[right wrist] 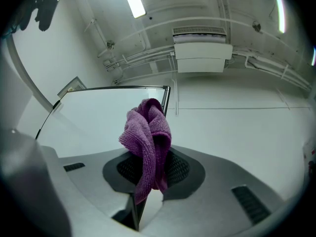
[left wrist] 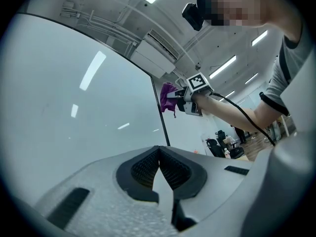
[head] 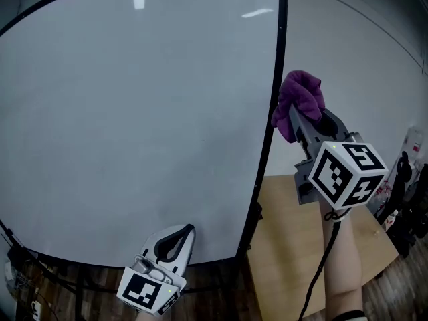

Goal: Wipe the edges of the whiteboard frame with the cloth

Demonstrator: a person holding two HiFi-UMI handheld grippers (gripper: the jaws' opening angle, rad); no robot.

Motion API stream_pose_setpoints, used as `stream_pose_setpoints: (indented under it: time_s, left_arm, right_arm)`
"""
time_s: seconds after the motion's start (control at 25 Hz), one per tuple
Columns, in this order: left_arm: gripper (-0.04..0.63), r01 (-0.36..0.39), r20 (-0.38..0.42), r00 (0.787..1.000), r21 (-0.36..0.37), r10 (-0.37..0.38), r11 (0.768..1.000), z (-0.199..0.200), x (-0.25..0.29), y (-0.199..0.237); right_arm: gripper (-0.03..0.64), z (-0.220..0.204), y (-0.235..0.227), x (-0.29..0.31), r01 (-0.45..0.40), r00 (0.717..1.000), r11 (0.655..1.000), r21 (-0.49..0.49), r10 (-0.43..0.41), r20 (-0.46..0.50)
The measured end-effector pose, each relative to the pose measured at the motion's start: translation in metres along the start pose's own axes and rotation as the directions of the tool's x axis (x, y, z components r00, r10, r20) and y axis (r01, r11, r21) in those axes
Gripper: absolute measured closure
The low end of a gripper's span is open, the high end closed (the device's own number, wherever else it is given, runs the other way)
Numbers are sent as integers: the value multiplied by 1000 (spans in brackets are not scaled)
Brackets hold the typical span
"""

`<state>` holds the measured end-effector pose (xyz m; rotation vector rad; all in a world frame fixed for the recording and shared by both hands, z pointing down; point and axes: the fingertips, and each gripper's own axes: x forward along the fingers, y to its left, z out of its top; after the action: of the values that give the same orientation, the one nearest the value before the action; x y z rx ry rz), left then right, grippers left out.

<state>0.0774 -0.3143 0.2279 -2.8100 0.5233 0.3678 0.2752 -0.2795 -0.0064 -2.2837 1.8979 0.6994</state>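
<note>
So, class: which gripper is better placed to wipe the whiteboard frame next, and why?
Right. The right gripper is shut on the cloth, close beside the frame's right edge. The left gripper is shut on nothing, low near the bottom edge.

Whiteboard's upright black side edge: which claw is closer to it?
Right. The right claw, shut on the purple cloth, is beside the side edge; the left claw is lower and farther left.

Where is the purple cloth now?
Head view, right side: the purple cloth is clamped in the right gripper, beside the right edge of the whiteboard frame.
</note>
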Motion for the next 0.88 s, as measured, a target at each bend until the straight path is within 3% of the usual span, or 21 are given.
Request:
stream_pose_setpoints:
  time_s: [0.28, 0.88]
  left_arm:
    - [578, 23, 9, 1000, -14, -23, 1000, 15, 15, 15]
    - [578, 15, 38, 999, -11, -14, 1000, 15, 9, 25]
  right_arm:
    - [529, 30, -10, 33, 18, 1000, 1000, 1, -18, -5]
    - [529, 50, -18, 56, 78, 997, 996, -42, -77, 19]
